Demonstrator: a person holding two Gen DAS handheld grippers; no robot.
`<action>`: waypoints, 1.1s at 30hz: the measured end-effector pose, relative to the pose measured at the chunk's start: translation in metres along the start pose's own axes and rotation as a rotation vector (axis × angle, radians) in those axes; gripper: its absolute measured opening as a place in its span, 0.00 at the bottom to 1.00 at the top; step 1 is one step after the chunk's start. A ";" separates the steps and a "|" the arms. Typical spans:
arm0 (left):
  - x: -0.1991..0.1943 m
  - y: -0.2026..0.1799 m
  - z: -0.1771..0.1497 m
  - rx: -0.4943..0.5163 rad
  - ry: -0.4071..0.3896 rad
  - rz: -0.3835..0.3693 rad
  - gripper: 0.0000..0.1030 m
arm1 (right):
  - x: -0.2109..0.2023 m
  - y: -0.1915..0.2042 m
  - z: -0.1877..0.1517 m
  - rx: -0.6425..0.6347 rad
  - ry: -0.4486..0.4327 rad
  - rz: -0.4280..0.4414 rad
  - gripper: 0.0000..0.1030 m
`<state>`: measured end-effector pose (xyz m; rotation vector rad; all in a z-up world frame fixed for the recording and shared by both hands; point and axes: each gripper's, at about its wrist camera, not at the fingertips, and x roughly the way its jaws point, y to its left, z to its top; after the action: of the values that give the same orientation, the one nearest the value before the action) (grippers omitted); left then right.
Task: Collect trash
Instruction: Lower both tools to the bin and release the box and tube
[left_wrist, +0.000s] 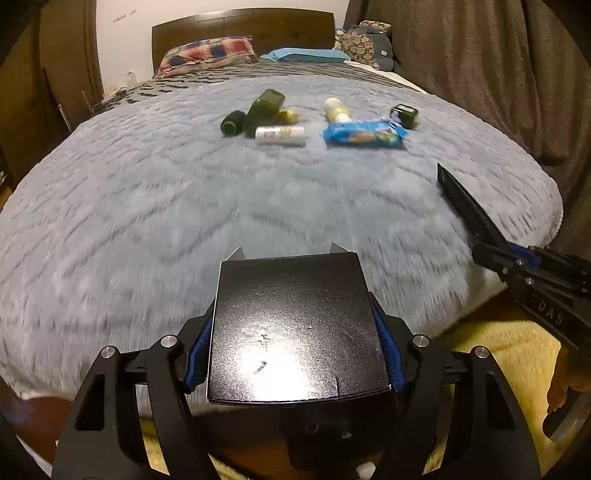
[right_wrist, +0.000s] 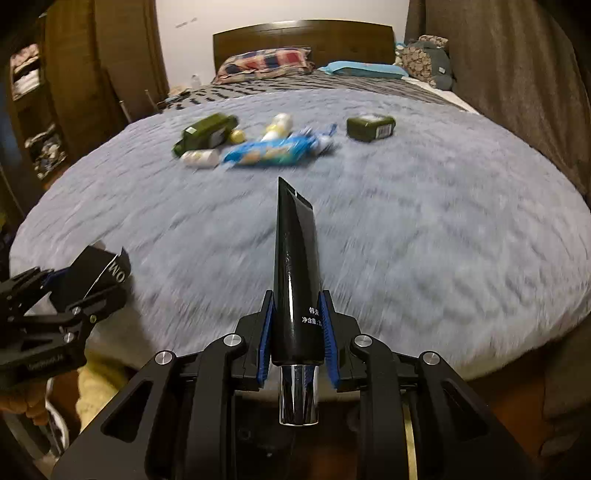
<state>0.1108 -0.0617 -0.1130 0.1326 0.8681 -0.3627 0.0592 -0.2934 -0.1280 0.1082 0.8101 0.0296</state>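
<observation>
My left gripper (left_wrist: 293, 349) is shut on a black box (left_wrist: 295, 325), held above the near edge of the bed. My right gripper (right_wrist: 297, 341) is shut on a black tube (right_wrist: 295, 266) with a chrome cap, pointing toward the bed; it also shows in the left wrist view (left_wrist: 465, 203). More trash lies far out on the grey furry blanket (left_wrist: 184, 206): a blue snack wrapper (left_wrist: 364, 134), a white tube (left_wrist: 280, 134), a green bottle (left_wrist: 264, 110), a dark green roll (left_wrist: 232, 123), a yellowish bottle (left_wrist: 336, 109) and a small green jar (left_wrist: 404, 114).
Pillows (left_wrist: 210, 51) and a wooden headboard (left_wrist: 243, 29) stand at the far end. A curtain (left_wrist: 498, 74) hangs on the right, a wardrobe (right_wrist: 55, 92) on the left. A yellow rug (left_wrist: 498, 350) lies below the bed edge.
</observation>
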 end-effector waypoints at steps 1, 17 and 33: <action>-0.004 0.000 -0.005 -0.001 -0.001 -0.004 0.67 | -0.004 0.000 -0.006 0.006 0.002 0.011 0.24; -0.010 0.000 -0.082 -0.007 0.109 -0.027 0.67 | -0.003 0.037 -0.081 -0.018 0.158 0.113 0.24; 0.078 -0.007 -0.138 0.001 0.367 -0.055 0.67 | 0.072 0.034 -0.126 0.046 0.385 0.134 0.24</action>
<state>0.0550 -0.0526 -0.2613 0.1801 1.2359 -0.3972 0.0182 -0.2443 -0.2625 0.2040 1.1874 0.1624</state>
